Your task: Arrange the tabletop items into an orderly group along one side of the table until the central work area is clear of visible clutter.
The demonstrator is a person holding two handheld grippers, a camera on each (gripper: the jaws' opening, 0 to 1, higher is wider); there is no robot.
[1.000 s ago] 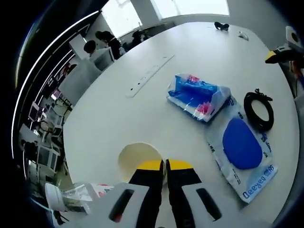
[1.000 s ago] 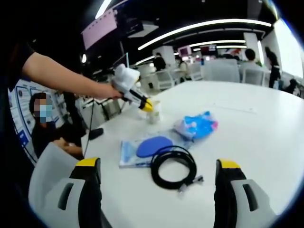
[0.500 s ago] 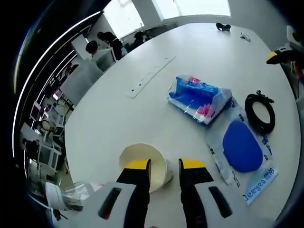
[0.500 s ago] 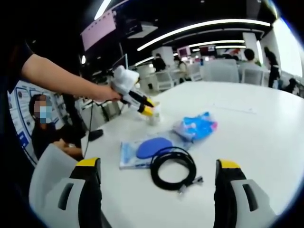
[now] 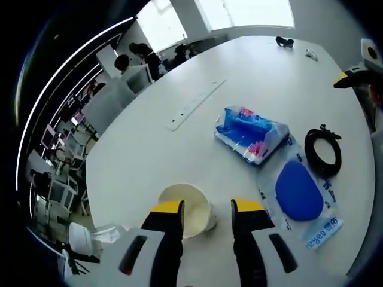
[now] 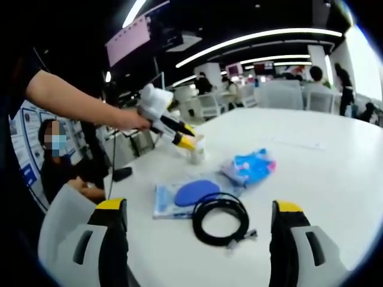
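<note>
My left gripper [image 5: 206, 209] hung just above a white paper cup [image 5: 187, 209] near the edge of the white surface [image 5: 149, 149], its yellow-tipped fingers [image 5: 167, 208] spread apart on either side of the cup and not gripping it. Beyond the cup, toward the middle of the surface, lay a blue plastic bag [image 5: 251, 131], and just beside that a clear packet holding a blue oval pad [image 5: 298, 191]. A coiled black cable [image 5: 323, 152] lay next to the packet. A long white strip [image 5: 194, 103] lay farther off, well apart from the rest. In the right gripper view, my right gripper [image 6: 200, 209] hovered with its fingers [image 6: 288, 209] released and wide apart, holding nothing, with the cable [image 6: 220, 218] on the surface between them. Behind it I saw the pad [image 6: 194, 192], the bag [image 6: 251, 167] and the cup [image 6: 195, 154], with my left gripper [image 6: 185, 136] over the cup, held in a hand [image 6: 133, 119].
</note>
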